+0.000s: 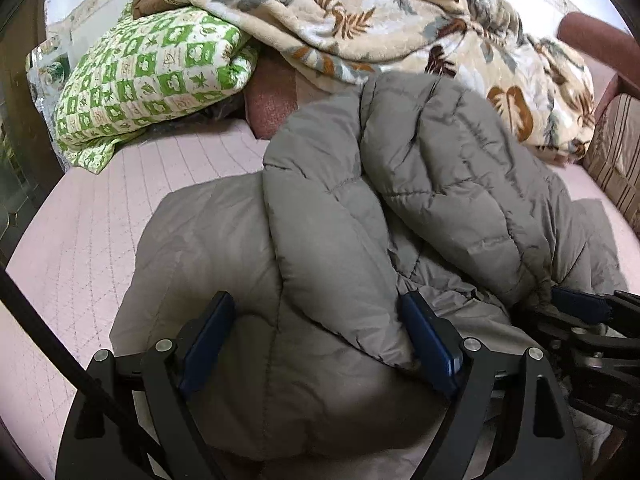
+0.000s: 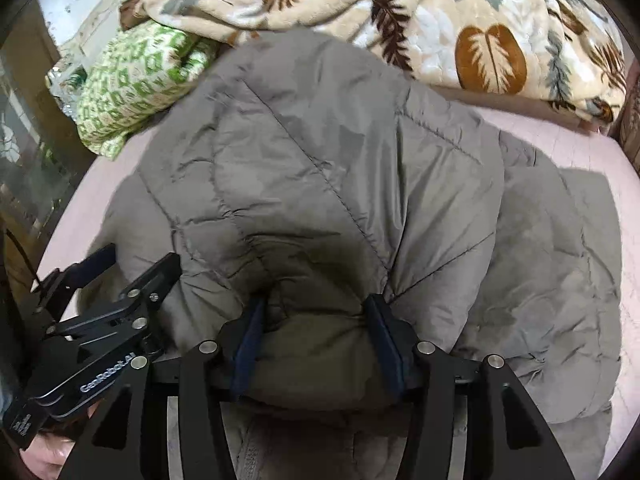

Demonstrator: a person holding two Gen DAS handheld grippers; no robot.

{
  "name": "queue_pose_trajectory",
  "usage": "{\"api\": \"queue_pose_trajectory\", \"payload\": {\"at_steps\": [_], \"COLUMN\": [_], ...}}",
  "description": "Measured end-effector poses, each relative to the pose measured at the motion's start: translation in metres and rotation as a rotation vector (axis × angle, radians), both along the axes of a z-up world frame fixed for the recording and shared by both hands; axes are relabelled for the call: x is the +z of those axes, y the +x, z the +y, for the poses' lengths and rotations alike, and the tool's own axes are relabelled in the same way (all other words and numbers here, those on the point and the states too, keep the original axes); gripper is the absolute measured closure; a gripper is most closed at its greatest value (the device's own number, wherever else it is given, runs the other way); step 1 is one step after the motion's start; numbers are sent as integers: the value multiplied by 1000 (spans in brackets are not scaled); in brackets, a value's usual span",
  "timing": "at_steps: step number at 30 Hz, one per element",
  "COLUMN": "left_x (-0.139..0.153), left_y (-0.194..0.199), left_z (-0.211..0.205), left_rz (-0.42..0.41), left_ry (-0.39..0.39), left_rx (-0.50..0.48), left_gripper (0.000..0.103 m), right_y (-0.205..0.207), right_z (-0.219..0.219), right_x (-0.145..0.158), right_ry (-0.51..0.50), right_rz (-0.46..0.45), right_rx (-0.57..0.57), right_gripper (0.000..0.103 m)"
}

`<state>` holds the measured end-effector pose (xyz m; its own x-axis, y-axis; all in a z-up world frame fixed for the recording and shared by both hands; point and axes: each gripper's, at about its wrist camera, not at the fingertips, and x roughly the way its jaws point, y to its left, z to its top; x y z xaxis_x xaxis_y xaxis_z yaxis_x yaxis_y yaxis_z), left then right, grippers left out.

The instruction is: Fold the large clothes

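Jacket [image 2: 320, 168] bunched between both downward-tilted grippers

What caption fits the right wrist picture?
Right gripper pinching a puffy grey quilted jacket on a pink bed sheet.

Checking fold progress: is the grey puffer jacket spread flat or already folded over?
Partly folded: the grey puffer jacket lies doubled over itself in bulky layers on the pink bed cover, not flat.
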<state>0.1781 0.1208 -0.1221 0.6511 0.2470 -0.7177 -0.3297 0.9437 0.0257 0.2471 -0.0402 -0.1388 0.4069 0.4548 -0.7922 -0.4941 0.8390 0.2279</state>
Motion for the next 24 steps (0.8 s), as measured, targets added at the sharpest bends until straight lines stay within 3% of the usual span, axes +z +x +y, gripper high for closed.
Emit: {"api": "queue_pose_trajectory", "payload": {"at_steps": [5,13,19,24], "left_x": [13,38,58,50], "left_y": [-10,-49,-106,-165], "left_z": [-12,-39,-67,-76], "left_rz": [-35,-87,-139,-103], "left_ry": [15,70,108,86], "left_rx": [-19,-51,-91,-74], "left_gripper": [18,18,18,18], "right_y": [-31,-93,-141,-180], "right_z": [-21,-58,-84,-122], "right_x": [35,60,75,73], "right_ry": [35,51,32,32], "right_rz": [-60,-48,-78,-71], "right_rx": [0,-5,-4,-42], "right_gripper": [46,43,39,38]}}
